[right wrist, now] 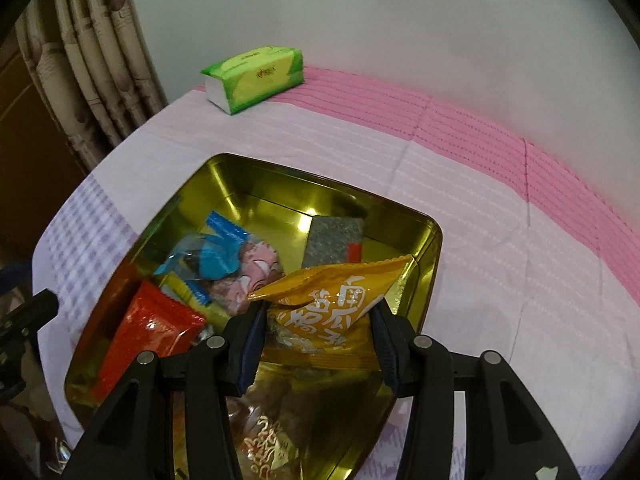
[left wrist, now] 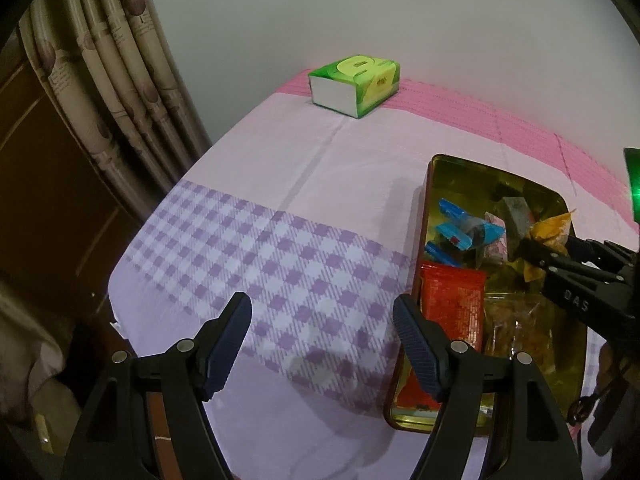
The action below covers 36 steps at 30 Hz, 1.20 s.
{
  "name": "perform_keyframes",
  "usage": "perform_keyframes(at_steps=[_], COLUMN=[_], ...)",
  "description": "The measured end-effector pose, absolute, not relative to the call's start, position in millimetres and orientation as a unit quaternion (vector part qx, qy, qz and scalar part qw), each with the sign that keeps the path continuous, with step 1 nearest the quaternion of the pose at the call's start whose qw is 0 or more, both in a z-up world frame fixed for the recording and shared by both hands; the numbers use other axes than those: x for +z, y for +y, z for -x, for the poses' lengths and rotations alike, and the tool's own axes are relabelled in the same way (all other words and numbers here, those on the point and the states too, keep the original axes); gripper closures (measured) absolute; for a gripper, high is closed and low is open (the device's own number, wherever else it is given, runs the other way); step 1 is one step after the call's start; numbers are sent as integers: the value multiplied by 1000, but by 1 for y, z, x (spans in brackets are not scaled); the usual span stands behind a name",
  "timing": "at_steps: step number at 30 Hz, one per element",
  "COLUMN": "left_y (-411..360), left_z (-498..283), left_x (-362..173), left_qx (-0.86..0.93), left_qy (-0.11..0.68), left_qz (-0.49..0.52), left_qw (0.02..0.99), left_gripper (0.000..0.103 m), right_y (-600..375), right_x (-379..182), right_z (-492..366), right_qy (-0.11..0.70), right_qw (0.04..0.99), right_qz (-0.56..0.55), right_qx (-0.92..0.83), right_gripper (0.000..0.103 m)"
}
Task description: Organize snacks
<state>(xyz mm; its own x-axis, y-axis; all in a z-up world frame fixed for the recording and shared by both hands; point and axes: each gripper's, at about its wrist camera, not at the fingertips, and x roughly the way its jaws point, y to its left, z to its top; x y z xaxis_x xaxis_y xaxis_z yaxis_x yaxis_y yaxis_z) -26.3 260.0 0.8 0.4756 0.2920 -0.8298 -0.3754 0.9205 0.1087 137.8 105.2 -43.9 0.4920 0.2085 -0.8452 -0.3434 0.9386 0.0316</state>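
Note:
A gold tin (right wrist: 248, 176) (left wrist: 440, 168) sits on the pink and purple cloth and holds several snack packets: a red one (right wrist: 148, 328) (left wrist: 452, 304), blue ones (right wrist: 216, 256) (left wrist: 460, 228), a grey one (right wrist: 332, 240) and clear bags. My right gripper (right wrist: 318, 316) is shut on a yellow snack packet (right wrist: 332, 292) and holds it just over the tin. In the left wrist view that gripper (left wrist: 532, 256) reaches in from the right with the yellow packet (left wrist: 552, 228). My left gripper (left wrist: 322, 312) is open and empty over the checked cloth, left of the tin.
A green tissue pack (left wrist: 356, 80) (right wrist: 256, 76) lies at the table's far edge by the wall. Curtains (left wrist: 112, 72) hang at the left, past the table's left edge. A green object (left wrist: 634, 184) shows at the far right.

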Motion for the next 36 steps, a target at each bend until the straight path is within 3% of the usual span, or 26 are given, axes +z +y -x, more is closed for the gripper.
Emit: perform_keyframes(at_steps=[11,15,24,36], left_y=[256,255,251,228], left_z=[27,27,27,40], left_x=[-1,-1,1,15], left_qx=[192,193,192,193], left_qy=[476,475,473,476], left_qz=[34,29,21,-4], left_qw=[858,858,860,858], left_gripper=[29,29,29,29], right_y=[105,105,84,61], right_x=[-42,-30,4,15], right_z=[-135,-126,-92,-43], right_qy=[475,460,433,438], right_qw=[862,870,886,889], right_qz=[73,77,42,14], right_qx=[158,158,161,134], right_gripper=[53,37,14,4])
